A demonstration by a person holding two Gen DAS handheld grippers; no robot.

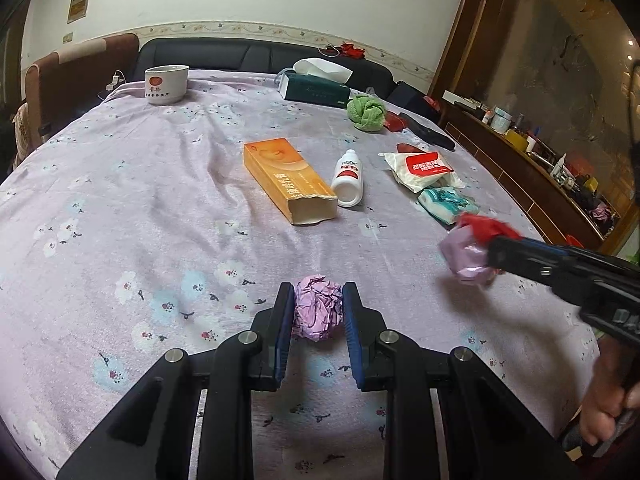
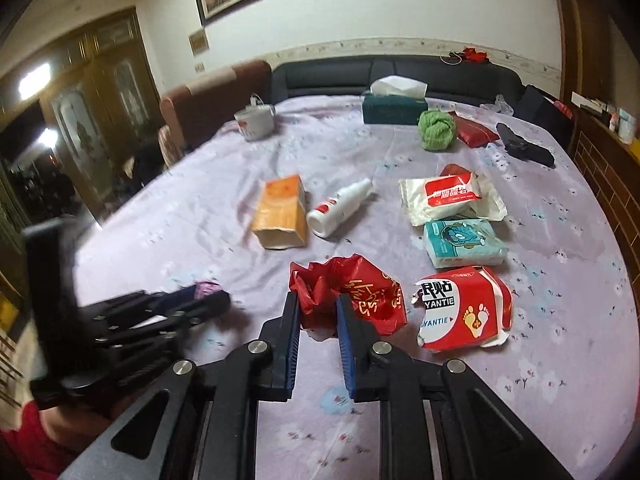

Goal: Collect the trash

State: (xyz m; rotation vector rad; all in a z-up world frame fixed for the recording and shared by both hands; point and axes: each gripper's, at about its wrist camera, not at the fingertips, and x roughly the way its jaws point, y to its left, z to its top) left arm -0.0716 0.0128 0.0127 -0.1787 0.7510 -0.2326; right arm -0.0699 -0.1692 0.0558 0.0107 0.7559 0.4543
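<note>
A crumpled purple paper ball (image 1: pixel 318 314) sits between the blue pads of my left gripper (image 1: pixel 318 292), which is shut on it just above the flowered purple sheet (image 1: pixel 140 200). In the right wrist view, my right gripper (image 2: pixel 318 300) is shut on a crumpled red plastic bag (image 2: pixel 360 288). From the left wrist view, the right gripper (image 1: pixel 490 250) reaches in from the right, with the red bag (image 1: pixel 484 226) and a pale pink crumple at its tip. The left gripper (image 2: pixel 224 300) appears blurred at the left, a bit of purple paper (image 2: pixel 208 289) showing.
Lying on the sheet are an orange box (image 1: pixel 288 178), a white bottle (image 1: pixel 349 178), a red-and-white wipes pack (image 1: pixel 424 168), a teal tissue pack (image 1: pixel 448 202) and a torn red package (image 2: pixel 464 312). Farther back are a green cloth ball (image 1: pixel 366 112), a tissue box (image 1: pixel 316 90) and a cup (image 1: pixel 166 84).
</note>
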